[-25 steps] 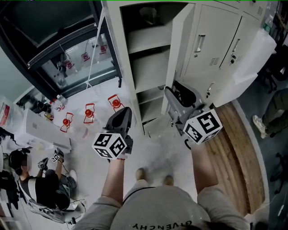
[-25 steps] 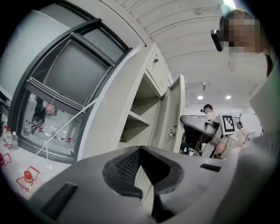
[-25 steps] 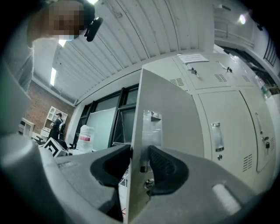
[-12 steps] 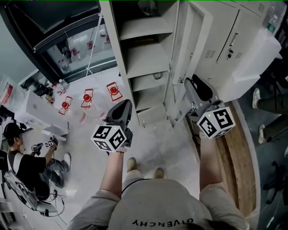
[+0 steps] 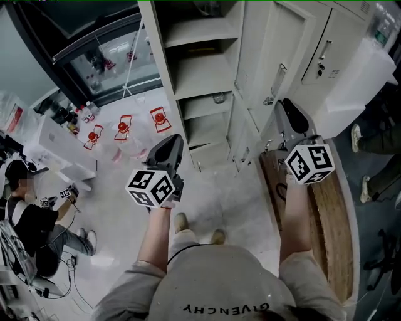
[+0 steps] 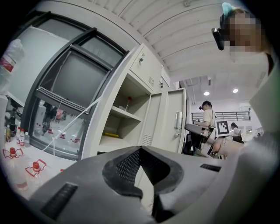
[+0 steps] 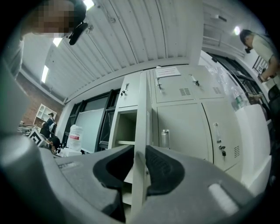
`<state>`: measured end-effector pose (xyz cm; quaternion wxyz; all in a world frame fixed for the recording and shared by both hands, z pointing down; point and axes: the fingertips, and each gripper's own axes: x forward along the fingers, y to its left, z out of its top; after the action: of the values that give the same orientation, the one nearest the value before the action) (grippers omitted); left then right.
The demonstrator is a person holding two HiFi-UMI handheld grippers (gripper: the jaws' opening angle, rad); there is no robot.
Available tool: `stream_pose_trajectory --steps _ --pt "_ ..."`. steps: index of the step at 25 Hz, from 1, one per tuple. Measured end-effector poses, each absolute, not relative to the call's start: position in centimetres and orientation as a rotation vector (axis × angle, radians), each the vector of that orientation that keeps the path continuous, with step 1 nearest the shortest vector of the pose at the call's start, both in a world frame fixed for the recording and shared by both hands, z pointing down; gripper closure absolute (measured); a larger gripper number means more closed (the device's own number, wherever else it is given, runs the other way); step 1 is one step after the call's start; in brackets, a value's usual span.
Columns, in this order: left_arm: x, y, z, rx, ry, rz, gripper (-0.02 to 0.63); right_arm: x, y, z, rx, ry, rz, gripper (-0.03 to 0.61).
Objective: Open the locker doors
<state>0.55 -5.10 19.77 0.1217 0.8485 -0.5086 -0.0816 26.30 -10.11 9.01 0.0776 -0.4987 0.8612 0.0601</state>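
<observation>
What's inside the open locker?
Shelves, with a small yellow item and a small grey object on them. Top compartment too dark to read; each shelf covers the back of the one below.

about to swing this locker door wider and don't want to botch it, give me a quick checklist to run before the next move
1. Grip: ok. The right gripper has the edge of the locker door between its jaws, which have just been closing.
2. Spare hand: ok. The left gripper is shut and empty.
3. Feet: ok. The shoes stand back from the door.
4. Bystander: ok. The seated person is far off to the left.
5. All doors open: not ok. The neighbouring door is closed.
6. Room for more swing: cannot tell.
</observation>
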Motion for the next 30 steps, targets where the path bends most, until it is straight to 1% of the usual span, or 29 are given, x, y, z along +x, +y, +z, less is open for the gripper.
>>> stream_pose_trajectory --steps 5,14,19,30 --pt "0.8 -5.2 19.3 2.475 -1.499 -0.224 0.615 28.1 -10.4 8.9 -1.535 2.545 0.162 0.494" --pt "1.4 -5.9 19.4 2.484 -1.516 -0.209 0.615 29.9 -8.4 7.8 -1.599 2.463 0.272 0.489" --pt "0.9 -6.2 21.0 2.476 -1.539 -0.189 0.615 28.1 -7.4 10.1 -1.533 2.506 0.254 0.489" --pt "0.4 -5.9 24.2 2.476 -1.555 -0.173 0.615 22.7 -6.5 18.1 -1.355 2.667 0.103 0.489"
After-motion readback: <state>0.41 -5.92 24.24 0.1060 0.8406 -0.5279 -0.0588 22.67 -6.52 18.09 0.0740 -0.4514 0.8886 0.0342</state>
